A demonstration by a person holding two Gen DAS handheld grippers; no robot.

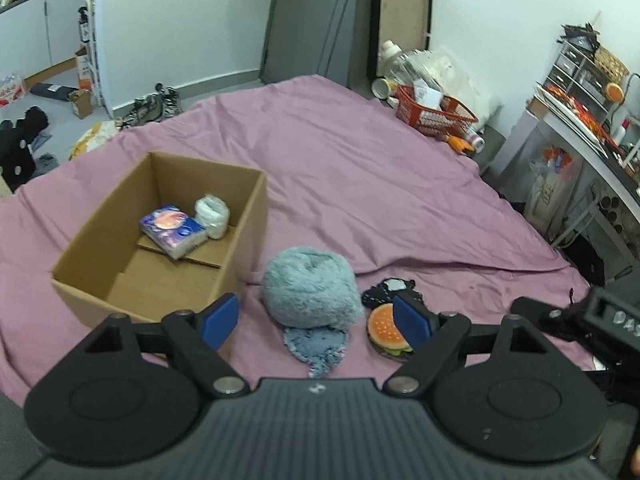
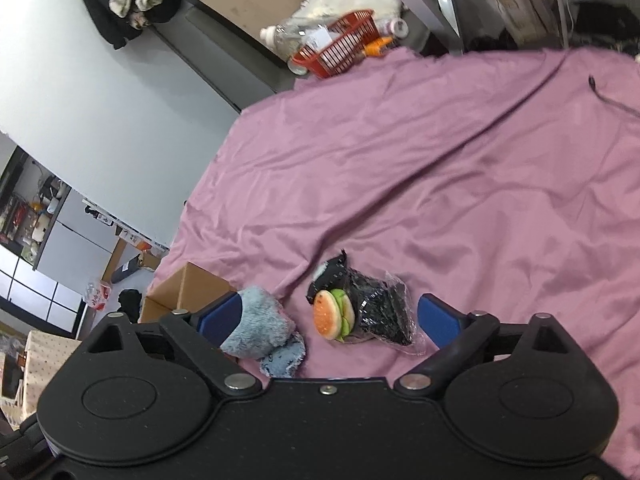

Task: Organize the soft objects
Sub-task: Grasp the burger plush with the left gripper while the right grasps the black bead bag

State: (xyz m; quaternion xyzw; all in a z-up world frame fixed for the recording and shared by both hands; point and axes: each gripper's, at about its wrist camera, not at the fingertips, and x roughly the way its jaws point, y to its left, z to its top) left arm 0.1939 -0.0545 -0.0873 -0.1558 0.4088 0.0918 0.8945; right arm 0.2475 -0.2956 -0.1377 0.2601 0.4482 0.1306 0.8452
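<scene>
A fluffy blue bundle (image 1: 310, 288) lies on the pink bedsheet (image 1: 360, 184), right of an open cardboard box (image 1: 120, 268). The box holds a tissue pack (image 1: 173, 230) and a white roll (image 1: 213, 211). A burger toy (image 1: 386, 330) and a black bagged item (image 1: 386, 292) lie right of the bundle. My left gripper (image 1: 316, 322) is open, just before the bundle. My right gripper (image 2: 330, 318) is open above the burger toy (image 2: 332, 314) and the black bagged item (image 2: 376, 312); the blue bundle (image 2: 256, 326) touches its left finger.
A red basket (image 1: 436, 114) with bottles stands at the bed's far corner. A desk and drawers (image 1: 580, 92) line the right side. Shoes (image 1: 154, 106) and clutter lie on the floor beyond the bed. The box corner also shows in the right wrist view (image 2: 188, 288).
</scene>
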